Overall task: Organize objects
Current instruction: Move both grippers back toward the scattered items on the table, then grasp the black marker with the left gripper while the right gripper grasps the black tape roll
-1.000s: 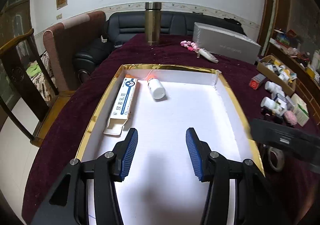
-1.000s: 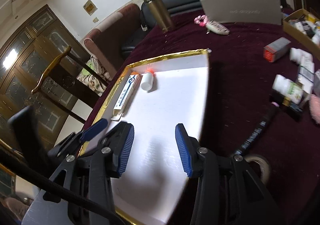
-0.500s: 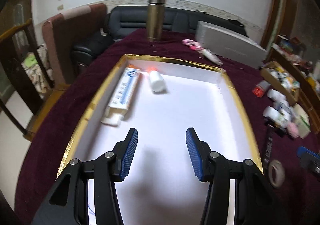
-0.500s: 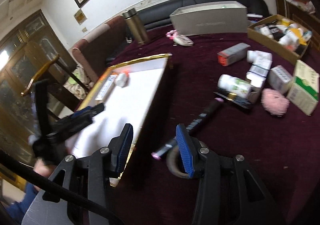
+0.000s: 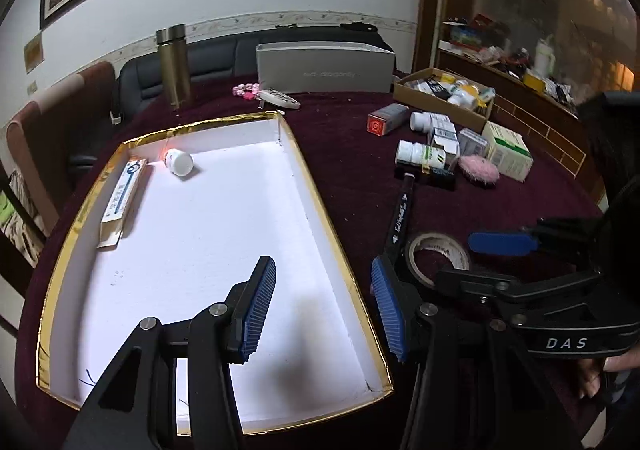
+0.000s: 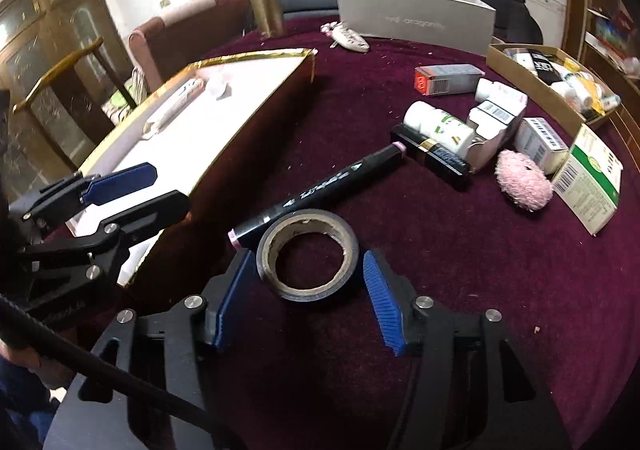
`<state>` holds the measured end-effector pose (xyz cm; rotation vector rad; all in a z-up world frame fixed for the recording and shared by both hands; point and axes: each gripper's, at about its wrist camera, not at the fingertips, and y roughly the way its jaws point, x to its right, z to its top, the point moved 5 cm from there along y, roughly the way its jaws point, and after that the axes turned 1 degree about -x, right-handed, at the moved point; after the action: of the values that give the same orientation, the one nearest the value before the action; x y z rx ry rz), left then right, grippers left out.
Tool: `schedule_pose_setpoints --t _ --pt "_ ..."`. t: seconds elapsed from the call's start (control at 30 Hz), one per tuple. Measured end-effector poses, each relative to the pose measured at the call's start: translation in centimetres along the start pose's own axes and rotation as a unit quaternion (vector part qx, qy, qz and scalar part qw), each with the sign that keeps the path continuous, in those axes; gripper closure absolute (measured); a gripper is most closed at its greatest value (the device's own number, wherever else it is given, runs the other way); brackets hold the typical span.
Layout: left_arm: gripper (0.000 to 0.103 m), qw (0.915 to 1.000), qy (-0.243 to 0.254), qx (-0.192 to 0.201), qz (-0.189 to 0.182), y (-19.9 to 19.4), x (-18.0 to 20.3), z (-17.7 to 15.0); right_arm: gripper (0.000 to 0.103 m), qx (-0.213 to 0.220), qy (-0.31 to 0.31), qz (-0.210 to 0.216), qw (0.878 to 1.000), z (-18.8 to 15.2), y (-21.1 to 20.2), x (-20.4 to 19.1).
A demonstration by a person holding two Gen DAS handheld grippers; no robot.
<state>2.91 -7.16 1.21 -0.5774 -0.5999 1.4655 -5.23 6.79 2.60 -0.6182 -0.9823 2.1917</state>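
A gold-rimmed white tray (image 5: 332, 234) holds a long white box (image 5: 122, 196) and a white bottle (image 5: 179, 162) at its far left. My left gripper (image 5: 324, 308) is open over the tray's right rim. My right gripper (image 6: 308, 298) is open, its jaws either side of a black tape roll (image 6: 307, 253) on the maroon cloth, not touching it. A black marker (image 6: 320, 190) lies just beyond the roll. The roll also shows in the left wrist view (image 5: 438, 256), with the right gripper (image 5: 504, 244) beside it.
Loose medicine bottles and boxes (image 6: 492, 122), a pink puff (image 6: 522, 180) and a green-white box (image 6: 592, 180) lie to the right. A cardboard box of items (image 6: 556, 80), a grey box (image 6: 416, 20), a remote (image 6: 352, 38) and a gold flask (image 6: 266, 2) stand further back.
My right gripper has swung right off the tray and down to the tape roll. My left gripper has turned right, toward the tray's right rim.
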Motion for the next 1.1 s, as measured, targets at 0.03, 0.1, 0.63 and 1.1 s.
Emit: schedule_pose_setpoints --t 0.03,0.1,0.63,1.1 --pt "0.059 1.0 -0.003 -0.004 -0.005 0.1 -0.1 -0.1 0.046 -0.002 -0.002 -0.001 1.0 0.0 0.2 -0.1" --pt "0.059 0.9998 -0.013 -0.007 -0.015 0.1 -0.4 0.0 0.044 -0.008 -0.013 -0.005 1.0 0.0 0.6 -0.4" --pt "0.059 0.9988 -0.003 -0.033 -0.035 0.7 0.7 0.1 0.045 0.071 0.057 0.022 0.996 1.0 -0.5 3.5" --pt "0.059 0.9827 0.036 -0.171 -0.061 7.4 4.1 5.5 0.045 0.087 0.164 0.008 0.983 0.6 -1.3 8.4"
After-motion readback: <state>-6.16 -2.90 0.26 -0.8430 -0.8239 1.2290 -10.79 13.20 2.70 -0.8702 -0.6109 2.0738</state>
